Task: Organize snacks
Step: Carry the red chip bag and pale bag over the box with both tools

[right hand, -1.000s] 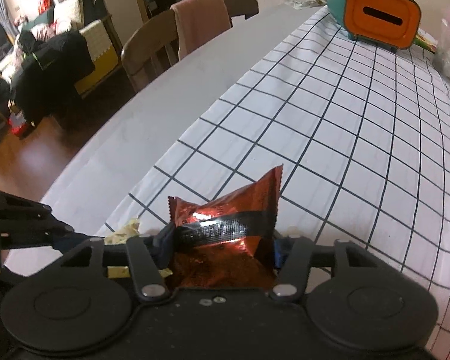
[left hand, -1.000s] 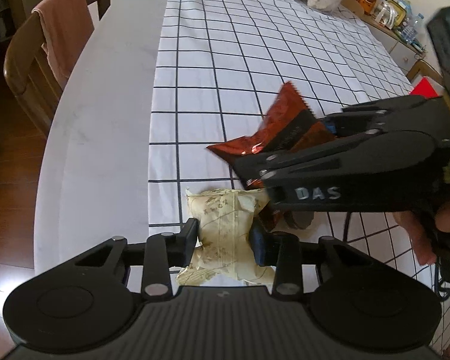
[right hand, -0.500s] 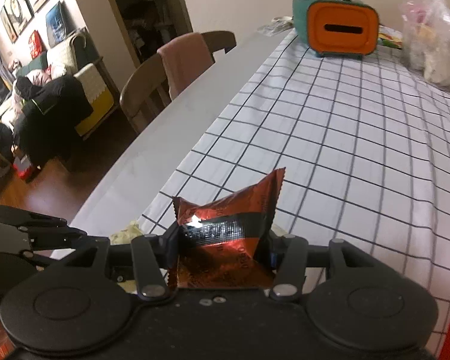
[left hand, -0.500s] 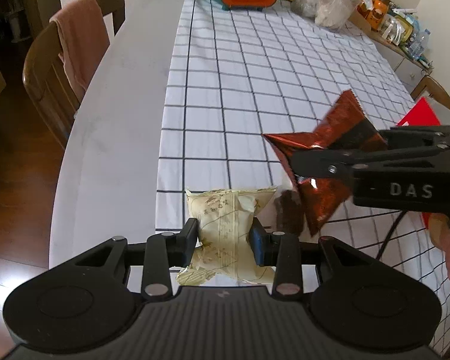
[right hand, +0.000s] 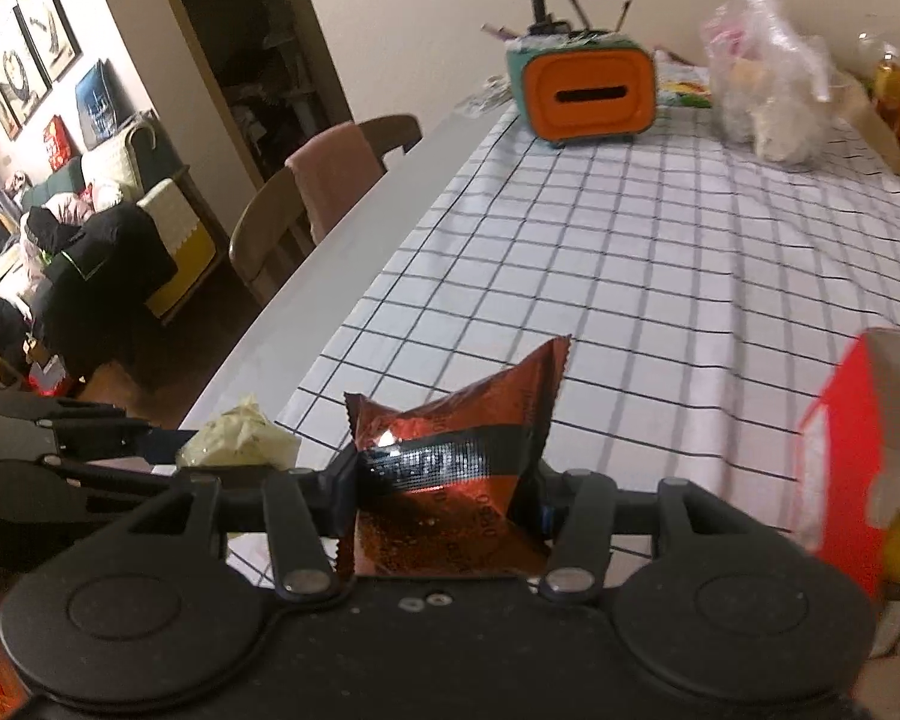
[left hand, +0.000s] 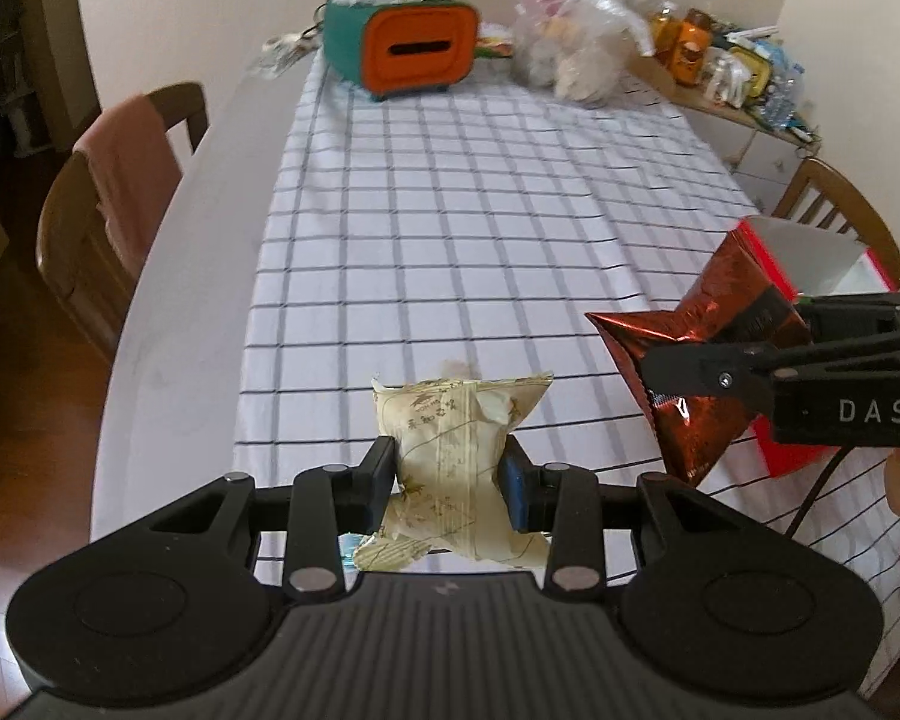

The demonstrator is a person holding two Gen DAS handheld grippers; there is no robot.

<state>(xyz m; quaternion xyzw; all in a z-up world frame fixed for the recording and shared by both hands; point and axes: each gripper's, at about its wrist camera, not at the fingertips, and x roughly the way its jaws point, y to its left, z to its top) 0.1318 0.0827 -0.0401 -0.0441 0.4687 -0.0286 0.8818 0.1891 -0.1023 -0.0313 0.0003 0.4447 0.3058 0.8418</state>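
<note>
My left gripper (left hand: 448, 474) is shut on a cream snack packet (left hand: 453, 438), held in the air above the checked tablecloth (left hand: 450, 210). My right gripper (right hand: 447, 495) is shut on a shiny dark-red snack packet (right hand: 450, 468). In the left wrist view that red packet (left hand: 690, 372) hangs to the right, clamped in the right gripper (left hand: 744, 354), in front of a red box (left hand: 822, 270) with a white inside. In the right wrist view the cream packet (right hand: 240, 444) shows at the left, and the red box (right hand: 846, 438) stands at the right edge.
A teal and orange holder (left hand: 402, 51) with pens stands at the far end, beside a clear plastic bag (left hand: 576, 54). A chair draped with a pink cloth (left hand: 126, 180) stands along the left table edge. A cluttered side shelf (left hand: 732, 78) and a second chair (left hand: 834, 210) are at the right.
Both grippers have risen off the cloth with their packets. The right gripper and the red packet moved right, toward the red box. More of the table's far end is in view.
</note>
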